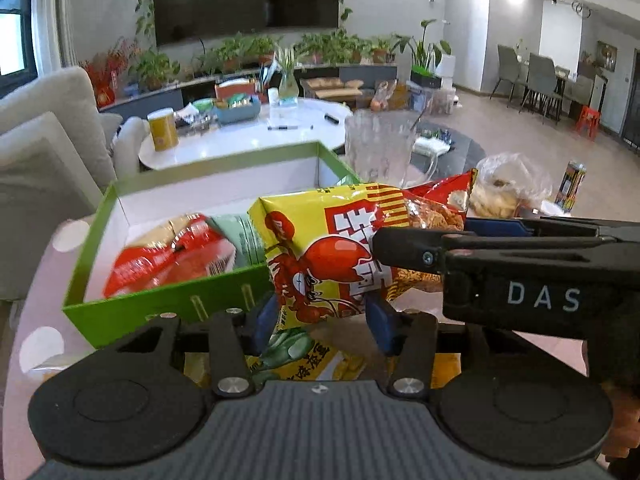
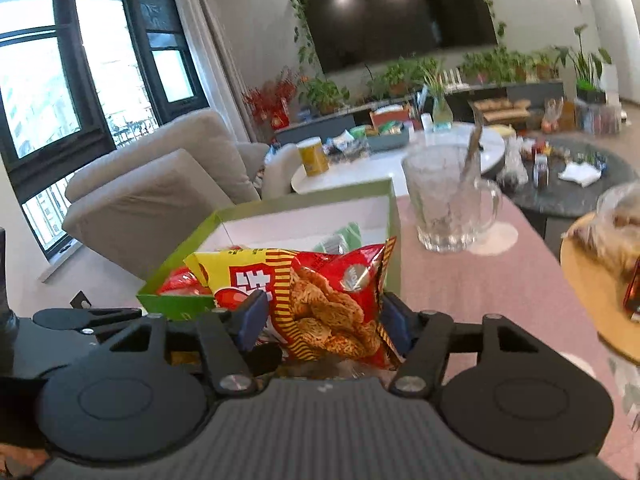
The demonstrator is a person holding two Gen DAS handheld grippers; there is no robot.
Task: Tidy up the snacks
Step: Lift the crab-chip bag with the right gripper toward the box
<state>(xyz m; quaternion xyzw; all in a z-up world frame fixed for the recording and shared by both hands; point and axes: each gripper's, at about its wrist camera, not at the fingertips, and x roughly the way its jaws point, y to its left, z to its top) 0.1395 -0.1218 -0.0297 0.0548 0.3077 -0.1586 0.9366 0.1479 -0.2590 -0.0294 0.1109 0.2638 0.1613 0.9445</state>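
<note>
Nearest us, both tools grasp 1 snack bag: the left tool (image 1: 322,322) pinches the yellow end of the crayfish snack bag (image 1: 320,256) between its blue pads, and the right tool (image 2: 320,320) clamps the red end with the printed chips. The bag hangs at the near edge of the green box (image 1: 172,304), partly over its rim, above the pink desk (image 2: 460,280).

We judge the main risk to be a slip or a tear: the film is glossy and slick, the bag puffy and crinkled, so uneven pulling by the 2 tools could stretch a seam or let 1 end pop free. The bag could also catch the box's thin cardboard wall and tip it. Inside, a red packet (image 1: 168,256) and a pale green packet (image 1: 240,236) already take up floor space. To the right, the ribbed glass mug (image 2: 448,200) stands near enough to be knocked.
</note>
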